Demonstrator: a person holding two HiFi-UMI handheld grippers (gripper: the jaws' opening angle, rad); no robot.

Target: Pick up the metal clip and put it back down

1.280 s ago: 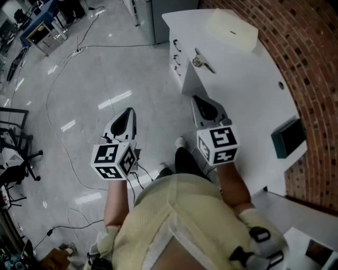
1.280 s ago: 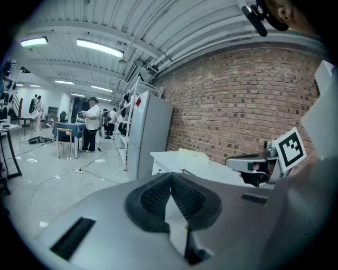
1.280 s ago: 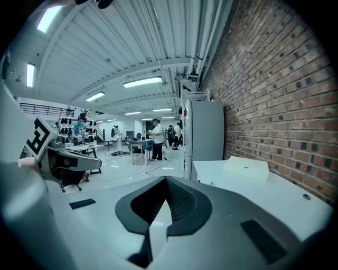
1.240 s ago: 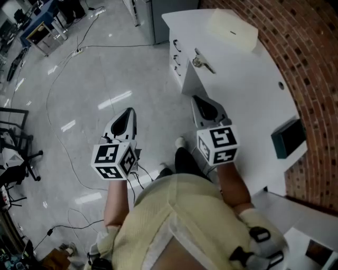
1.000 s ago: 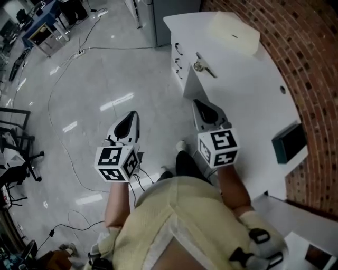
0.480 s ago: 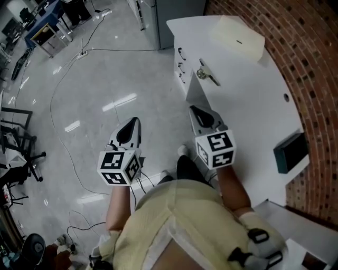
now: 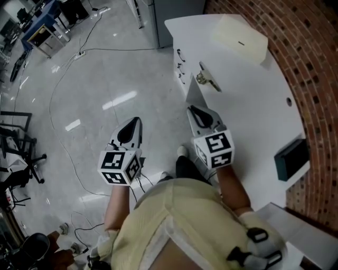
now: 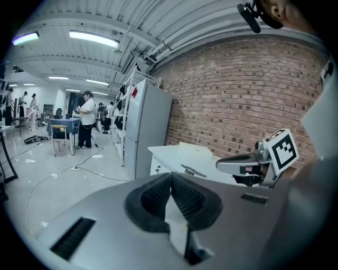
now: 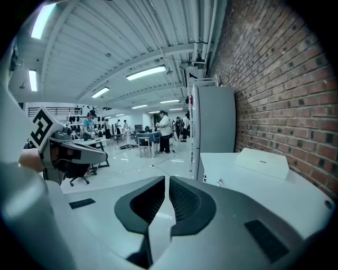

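Observation:
The metal clip (image 7: 207,79) lies on the white table (image 7: 253,111) near its left edge, above the drawers. It also shows small in the left gripper view as a thin metal clip (image 8: 193,171) on the tabletop. My right gripper (image 7: 192,109) hovers short of the clip, at the table's near left edge, shut with nothing in it. My left gripper (image 7: 135,122) hangs over the floor to the left of the table, shut and empty. Each gripper shows in the other's view: the right gripper (image 8: 248,163) and the left gripper (image 9: 79,150).
A beige box (image 7: 240,38) sits at the table's far end and a dark teal box (image 7: 292,158) at its right edge by the brick wall (image 7: 317,63). A grey cabinet (image 7: 174,10) stands beyond the table. Cables (image 7: 63,89) run over the floor; people stand far off.
The head view has drifted a little, so the table sits slightly lower in it. Both grippers stay shut and keep roughly their places. The clip has not moved on the table.

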